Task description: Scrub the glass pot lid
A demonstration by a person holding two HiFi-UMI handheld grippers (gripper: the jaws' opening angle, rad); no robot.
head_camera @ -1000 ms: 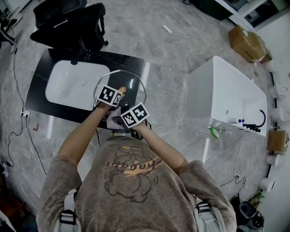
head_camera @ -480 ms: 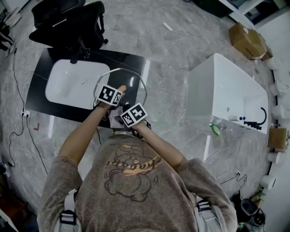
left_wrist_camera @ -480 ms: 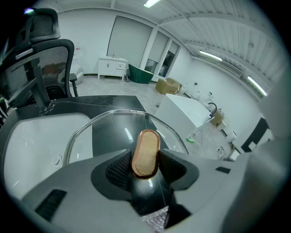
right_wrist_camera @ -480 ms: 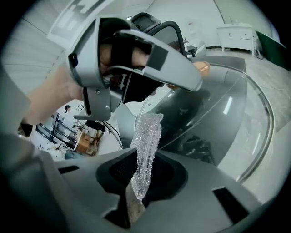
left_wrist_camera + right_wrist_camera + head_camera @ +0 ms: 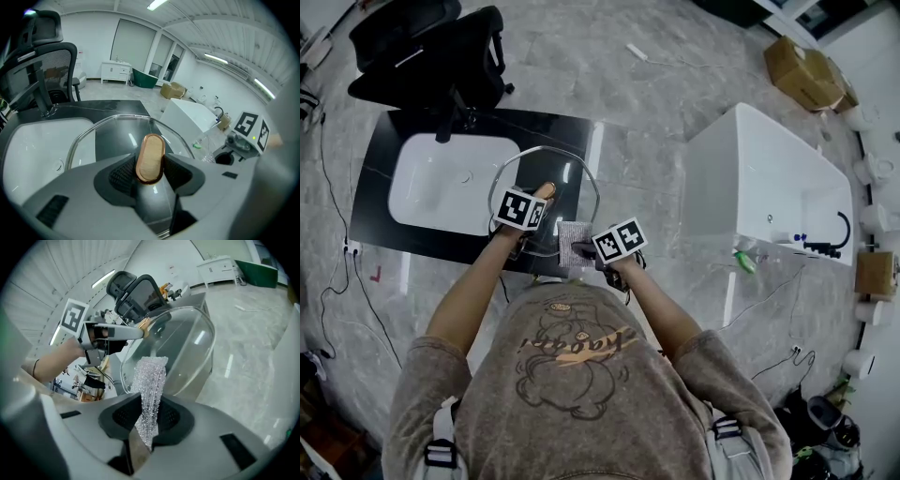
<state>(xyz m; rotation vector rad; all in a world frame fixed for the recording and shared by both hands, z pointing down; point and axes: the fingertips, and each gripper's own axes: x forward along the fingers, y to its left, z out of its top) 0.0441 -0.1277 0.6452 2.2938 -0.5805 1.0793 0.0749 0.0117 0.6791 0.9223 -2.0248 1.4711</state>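
The glass pot lid (image 5: 517,165) hangs tilted over the black counter, its metal rim catching light. My left gripper (image 5: 538,199) is shut on the lid's wooden knob (image 5: 150,158), which stands between the jaws in the left gripper view. My right gripper (image 5: 584,249) is shut on a silvery scrub pad (image 5: 150,391) that sticks up from its jaws. The scrub pad (image 5: 572,238) sits at the lid's near right edge; I cannot tell whether they touch. In the right gripper view the glass pot lid (image 5: 185,345) fills the middle, with the left gripper (image 5: 111,333) at its far side.
A white sink basin (image 5: 441,180) is set in the black counter (image 5: 382,141) under the lid. A black office chair (image 5: 422,45) stands behind it. A white bathtub (image 5: 769,192) is to the right, a cardboard box (image 5: 803,66) beyond it. Cables trail over the marble floor.
My right gripper has slid to the right with the scrub pad, from over the lid to its near right edge. The left gripper keeps its hold on the knob.
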